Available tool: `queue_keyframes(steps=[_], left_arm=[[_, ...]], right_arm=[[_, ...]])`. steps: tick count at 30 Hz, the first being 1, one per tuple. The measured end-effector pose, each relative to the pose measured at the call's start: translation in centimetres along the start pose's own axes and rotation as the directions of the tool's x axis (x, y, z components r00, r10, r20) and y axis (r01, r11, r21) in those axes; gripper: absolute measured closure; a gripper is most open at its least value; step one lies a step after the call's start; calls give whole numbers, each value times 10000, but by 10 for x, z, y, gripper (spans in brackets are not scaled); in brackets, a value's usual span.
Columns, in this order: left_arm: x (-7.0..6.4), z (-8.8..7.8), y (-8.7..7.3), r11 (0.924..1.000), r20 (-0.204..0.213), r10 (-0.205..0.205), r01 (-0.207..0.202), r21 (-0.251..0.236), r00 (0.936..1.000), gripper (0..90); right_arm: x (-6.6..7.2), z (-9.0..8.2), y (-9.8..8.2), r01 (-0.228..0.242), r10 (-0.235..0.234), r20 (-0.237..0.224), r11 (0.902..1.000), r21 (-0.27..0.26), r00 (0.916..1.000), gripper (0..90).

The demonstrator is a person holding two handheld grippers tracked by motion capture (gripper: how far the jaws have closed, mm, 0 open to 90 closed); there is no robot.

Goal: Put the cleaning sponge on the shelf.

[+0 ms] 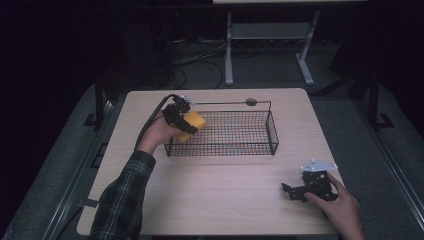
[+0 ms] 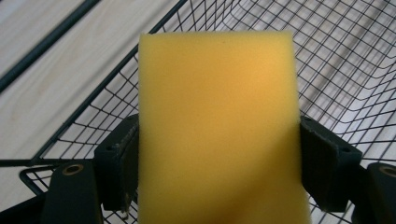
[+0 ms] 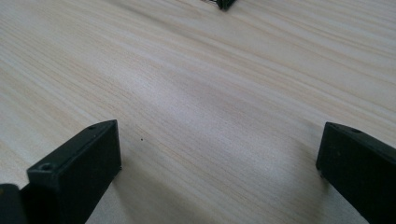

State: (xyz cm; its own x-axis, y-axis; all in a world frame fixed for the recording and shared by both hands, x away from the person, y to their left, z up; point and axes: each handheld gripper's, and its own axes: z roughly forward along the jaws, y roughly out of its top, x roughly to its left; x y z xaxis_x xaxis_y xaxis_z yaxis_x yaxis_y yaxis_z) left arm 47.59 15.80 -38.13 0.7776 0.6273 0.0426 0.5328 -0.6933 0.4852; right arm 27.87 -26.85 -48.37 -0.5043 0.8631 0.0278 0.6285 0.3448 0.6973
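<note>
High view: left gripper (image 1: 186, 121) fingers pinching sponge (image 1: 192, 125) over basket (image 1: 272, 135) left end; right gripper (image 1: 305, 189) fingers spread, lower right on table (image 1: 225, 200); next likely release into basket.

Open tabletop (image 1: 220, 195) up front; wire basket (image 1: 250, 135) blocks the middle back.
Basket walls and a raised handle bar (image 1: 235, 103) along its far side hem in entry; top is open. Left hand-held gripper (image 1: 186, 120) with yellow sponge (image 2: 219, 126) occupies the basket's left end. Right hand-held gripper (image 1: 295, 192) sits on bare wood, jaws wide apart.
</note>
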Motion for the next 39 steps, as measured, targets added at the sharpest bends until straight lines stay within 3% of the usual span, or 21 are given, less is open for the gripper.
queue_keyframes(steps=[3, 13, 39], left_arm=[[2, 5, -4, 9998, 43, -38, 38, 197, 10000, 243], [6, 13, -11, 9997, 172, -142, 139, 186, 9998, 242], [0, 31, -13, 9978, 244, -45, 28, 659, 9997, 240]], right_arm=[[0, 0, 0, 0, 0, 2, 10000, 1, 10000, 0], [0, 0, 0, -3, 3, 2, 10000, 1, 10000, 0], [0, 0, 0, -1, 1, 1, 10000, 1, 10000, 0]])
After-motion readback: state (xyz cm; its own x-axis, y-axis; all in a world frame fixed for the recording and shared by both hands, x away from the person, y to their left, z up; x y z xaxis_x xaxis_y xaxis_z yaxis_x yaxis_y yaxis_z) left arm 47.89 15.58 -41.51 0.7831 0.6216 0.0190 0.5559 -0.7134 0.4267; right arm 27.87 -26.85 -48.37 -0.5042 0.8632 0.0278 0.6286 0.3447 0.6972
